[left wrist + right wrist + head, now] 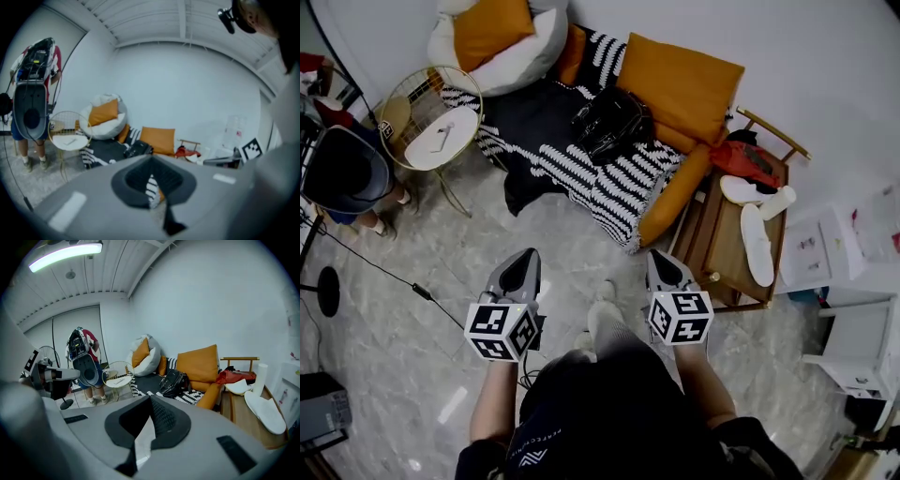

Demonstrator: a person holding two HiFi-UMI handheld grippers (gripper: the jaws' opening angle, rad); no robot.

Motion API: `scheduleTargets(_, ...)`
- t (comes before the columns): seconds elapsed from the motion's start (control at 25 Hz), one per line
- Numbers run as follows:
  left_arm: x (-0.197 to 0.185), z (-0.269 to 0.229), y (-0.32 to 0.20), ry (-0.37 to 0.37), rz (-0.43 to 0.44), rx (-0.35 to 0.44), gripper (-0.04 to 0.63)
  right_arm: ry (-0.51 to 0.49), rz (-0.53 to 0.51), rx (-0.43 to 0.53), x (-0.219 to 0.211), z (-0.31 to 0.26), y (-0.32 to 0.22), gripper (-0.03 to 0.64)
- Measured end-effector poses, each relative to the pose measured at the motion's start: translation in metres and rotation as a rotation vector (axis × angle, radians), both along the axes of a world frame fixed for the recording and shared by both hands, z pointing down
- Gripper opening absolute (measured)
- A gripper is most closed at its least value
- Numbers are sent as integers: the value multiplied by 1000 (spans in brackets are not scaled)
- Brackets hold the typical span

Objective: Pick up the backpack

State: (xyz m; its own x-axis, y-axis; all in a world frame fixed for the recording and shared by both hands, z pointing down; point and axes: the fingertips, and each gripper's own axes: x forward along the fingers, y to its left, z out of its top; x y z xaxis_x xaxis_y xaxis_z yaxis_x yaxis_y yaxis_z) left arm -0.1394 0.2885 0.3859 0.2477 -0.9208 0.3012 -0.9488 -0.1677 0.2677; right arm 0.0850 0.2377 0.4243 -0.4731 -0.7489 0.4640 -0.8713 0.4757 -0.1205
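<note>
a: what is showing at the far left of the head view?

b: a person [347, 173] is standing at the left edge, just beside a round wire side table [441, 136] with a white top.

a: and where is the backpack lying?

b: the black backpack [612, 120] is resting in the upper middle of the frame, on a black-and-white patterned blanket [572, 164]. a white beanbag [530, 52] is sitting to its upper left and an orange cushion [680, 84] is leaning just to its right. further right, a wooden bench [722, 248] is carrying a red bundle [745, 161].

a: what are the grippers doing?

b: the left gripper [528, 255] is hovering over the grey floor [412, 328] in the lower middle, well apart from the backpack, its jaws pressing together on nothing. to its right, the right gripper [656, 255] is pointing the same way, clenched and empty too.
</note>
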Motion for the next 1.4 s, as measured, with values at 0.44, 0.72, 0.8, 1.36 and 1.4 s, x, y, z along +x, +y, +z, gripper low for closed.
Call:
scheduleTargets(0.44,1,15,-108,25,8,-6,10,-8,-21,-7,-8,12,-129,-5)
scheduleTargets(0.72,17,23,-177,-4,34,-59,10,-15,-53,-42,-9,18,-190,-4)
scheduleTargets(0.8,17,26,-192,-8,35,-69,9,-19,-58,-52,-9,22,-203,-3)
scheduleTargets(1.36,39,48,-256,-18,97,-126,11,-64,-74,-117,-10,46,-261,5)
scheduleTargets(1.4,40,49,-258,-17,102,-128,11,-66,-70,-118,-9,47,-264,9)
